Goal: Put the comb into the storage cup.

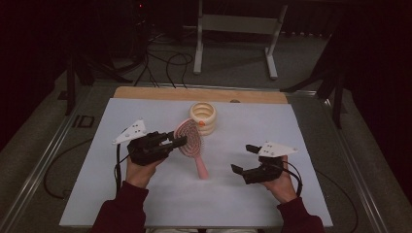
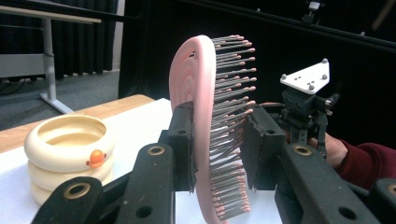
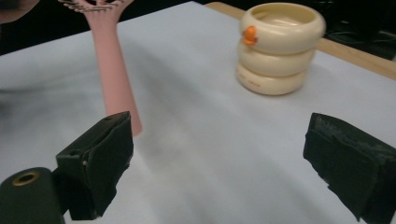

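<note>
Left gripper [image 1: 180, 141]: held in the person's left hand, left of table centre in the high view; jaws clamped on the head of the pink hairbrush [image 1: 190, 143]. In the left gripper view one pad presses the smooth back of the head and the other pad presses into the bristles.
Pink hairbrush: held with its head raised and tilted; the handle slopes down toward the person, its end at the white table cover [image 1: 145, 194]. In the right gripper view the handle [image 3: 114, 79] rises from the cover at a slant, just beyond the nearer jaw.
Right gripper [image 1: 244, 158]: held in the person's right hand, right of the hairbrush and apart from it; jaws stand wide apart with nothing between them, bare cover below.
Cream ring stack [image 1: 203, 118]: three cream rings piled upright, with an orange mark on the top ring; it stands on the cover just behind the brush head, toward the far edge.
Table: white cover over a wooden top [image 1: 160, 92], whose edge shows along the far side.
</note>
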